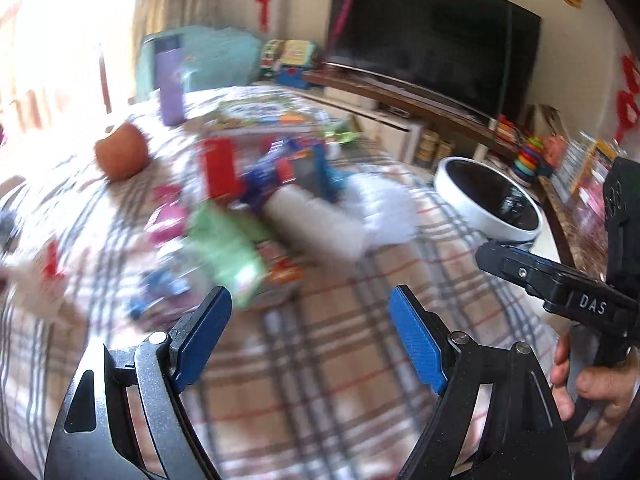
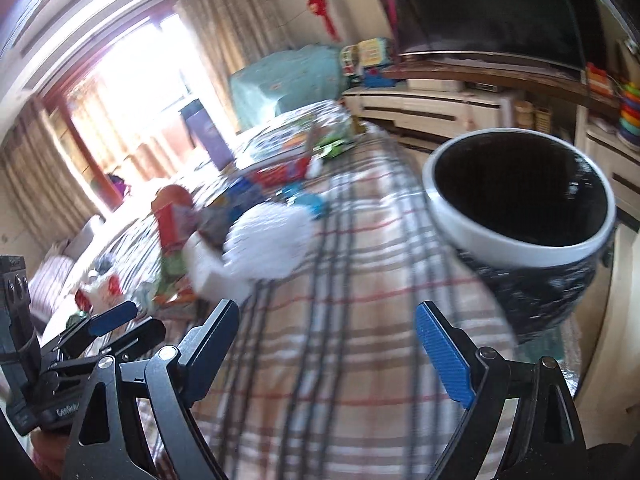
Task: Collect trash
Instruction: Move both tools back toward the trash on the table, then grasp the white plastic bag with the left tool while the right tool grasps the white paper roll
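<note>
A blurred heap of trash lies on the plaid tablecloth (image 1: 340, 400): a cardboard tube (image 1: 316, 224), a crumpled white tissue (image 1: 384, 212), a green wrapper (image 1: 224, 248), a pink wrapper (image 1: 168, 220) and a red box (image 1: 218, 168). My left gripper (image 1: 312, 336) hangs open just short of the heap, nothing between its blue pads. At the table's right edge stands a white-rimmed bin (image 2: 480, 236) with a black liner. My right gripper (image 2: 328, 344) is open and empty over the cloth, between the tissue (image 2: 268, 240) and the bin.
An orange round object (image 1: 122, 156) and a purple bottle (image 1: 172, 88) stand further back on the table, near colourful books (image 1: 264, 116). Beyond the table are a TV (image 1: 432, 36) on a low cabinet and toys. A hand (image 1: 580, 380) holds the right gripper's handle.
</note>
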The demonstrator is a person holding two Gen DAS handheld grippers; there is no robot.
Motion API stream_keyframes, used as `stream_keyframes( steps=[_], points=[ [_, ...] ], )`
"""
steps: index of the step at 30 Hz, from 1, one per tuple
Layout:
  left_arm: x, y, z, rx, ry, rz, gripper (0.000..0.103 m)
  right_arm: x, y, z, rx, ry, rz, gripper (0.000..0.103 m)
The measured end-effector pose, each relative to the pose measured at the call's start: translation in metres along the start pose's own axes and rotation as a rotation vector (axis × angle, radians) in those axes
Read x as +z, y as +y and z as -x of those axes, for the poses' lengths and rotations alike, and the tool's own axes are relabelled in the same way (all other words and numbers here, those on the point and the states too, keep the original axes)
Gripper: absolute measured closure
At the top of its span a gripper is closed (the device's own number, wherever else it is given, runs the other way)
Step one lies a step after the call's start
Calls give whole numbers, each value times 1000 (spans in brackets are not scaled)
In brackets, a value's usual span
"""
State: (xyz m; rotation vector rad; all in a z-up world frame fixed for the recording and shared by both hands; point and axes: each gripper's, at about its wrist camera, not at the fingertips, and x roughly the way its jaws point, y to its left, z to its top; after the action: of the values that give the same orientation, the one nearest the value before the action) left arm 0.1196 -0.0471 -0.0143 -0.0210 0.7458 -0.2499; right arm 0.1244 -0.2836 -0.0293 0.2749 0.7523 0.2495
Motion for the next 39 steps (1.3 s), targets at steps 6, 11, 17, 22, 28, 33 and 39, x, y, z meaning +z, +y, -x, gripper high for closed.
stream_keyframes(
  steps=[6, 11, 17, 22, 28, 33, 39],
  points=[
    [-17, 38, 12, 52, -4, 73, 19, -9, 32, -18, 38, 19, 58, 12],
    [-26, 61, 19, 78, -3, 112, 19, -13, 50, -27, 63, 29, 108, 12],
    [-34, 82, 24, 114, 2, 157, 19, -12, 71, -40, 89, 35, 171, 12],
    [-38, 104, 28, 165, 5, 202, 19, -10, 83, -56, 106, 55, 225, 15],
    [-40, 142, 32, 257, 7, 291, 19, -3, 92, -75, 104, 90, 285, 33],
    [-30, 166, 29, 322, 3, 332, 18, 3, 97, -88, 98, 110, 322, 39],
    [-17, 182, 13, 387, 6, 308, 15, 9, 95, -96, 76, 120, 315, 60]
  ],
)
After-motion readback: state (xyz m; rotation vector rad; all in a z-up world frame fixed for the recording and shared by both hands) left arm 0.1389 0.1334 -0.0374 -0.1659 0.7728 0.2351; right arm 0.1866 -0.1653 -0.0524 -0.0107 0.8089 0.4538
